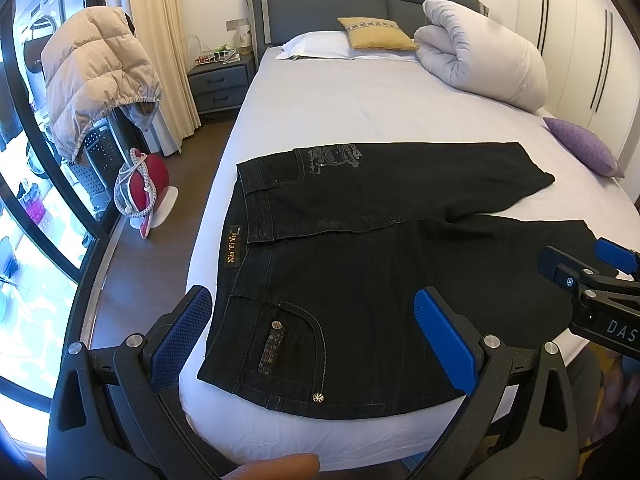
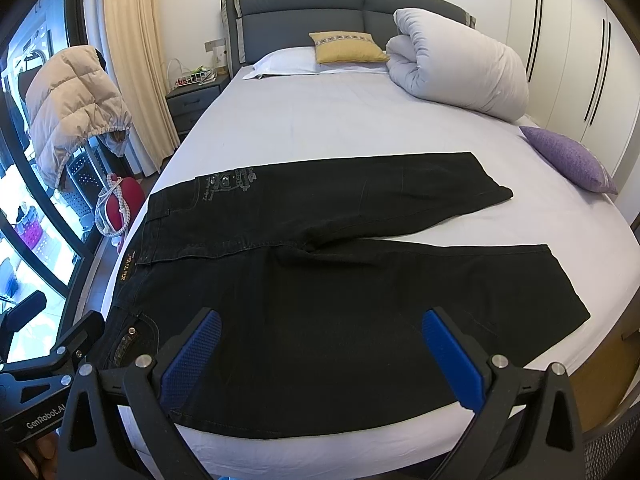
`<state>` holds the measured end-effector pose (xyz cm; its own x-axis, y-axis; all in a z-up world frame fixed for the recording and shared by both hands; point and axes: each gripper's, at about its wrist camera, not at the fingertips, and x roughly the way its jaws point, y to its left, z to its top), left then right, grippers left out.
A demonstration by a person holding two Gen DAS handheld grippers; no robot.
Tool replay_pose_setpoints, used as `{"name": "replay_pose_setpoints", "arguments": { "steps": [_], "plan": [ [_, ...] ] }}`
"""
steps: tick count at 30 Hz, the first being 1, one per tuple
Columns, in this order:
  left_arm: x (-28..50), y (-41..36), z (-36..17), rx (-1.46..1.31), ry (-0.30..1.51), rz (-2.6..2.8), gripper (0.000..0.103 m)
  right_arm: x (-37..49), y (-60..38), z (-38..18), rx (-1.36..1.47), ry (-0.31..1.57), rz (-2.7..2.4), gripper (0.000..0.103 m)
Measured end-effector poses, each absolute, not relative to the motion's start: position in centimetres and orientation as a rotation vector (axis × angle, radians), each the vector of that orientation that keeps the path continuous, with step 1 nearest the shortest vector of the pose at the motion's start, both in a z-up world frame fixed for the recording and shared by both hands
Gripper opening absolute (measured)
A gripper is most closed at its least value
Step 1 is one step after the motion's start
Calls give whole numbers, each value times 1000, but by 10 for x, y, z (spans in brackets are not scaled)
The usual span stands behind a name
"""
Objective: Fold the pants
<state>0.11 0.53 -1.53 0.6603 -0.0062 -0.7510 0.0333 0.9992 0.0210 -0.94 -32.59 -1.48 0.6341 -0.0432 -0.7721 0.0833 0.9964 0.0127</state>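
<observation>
Black jeans (image 1: 360,280) lie flat on the white bed sheet (image 1: 360,112), waistband to the left and both legs running right, spread apart in a V. They also show in the right wrist view (image 2: 340,312). My left gripper (image 1: 316,328) is open, hovering over the near hip pocket at the waist end. My right gripper (image 2: 320,352) is open, hovering over the near leg close to the bed's front edge. Neither holds cloth. The right gripper's fingers (image 1: 576,268) show at the right edge of the left wrist view.
A rolled white duvet (image 1: 480,60), a yellow cushion (image 1: 376,34) and a white pillow (image 1: 316,45) lie at the bed's head. A purple cushion (image 1: 584,146) lies at the right edge. A puffy jacket (image 1: 96,72) and a red object (image 1: 148,176) stand left, on the floor side.
</observation>
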Motion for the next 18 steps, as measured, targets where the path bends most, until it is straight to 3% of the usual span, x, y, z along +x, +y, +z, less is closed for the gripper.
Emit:
{"name": "replay_pose_setpoints", "arguments": {
  "steps": [18],
  "plan": [
    [1, 5, -13, 36, 851, -22, 103, -9, -325, -15, 49, 883, -72, 103]
  ]
}}
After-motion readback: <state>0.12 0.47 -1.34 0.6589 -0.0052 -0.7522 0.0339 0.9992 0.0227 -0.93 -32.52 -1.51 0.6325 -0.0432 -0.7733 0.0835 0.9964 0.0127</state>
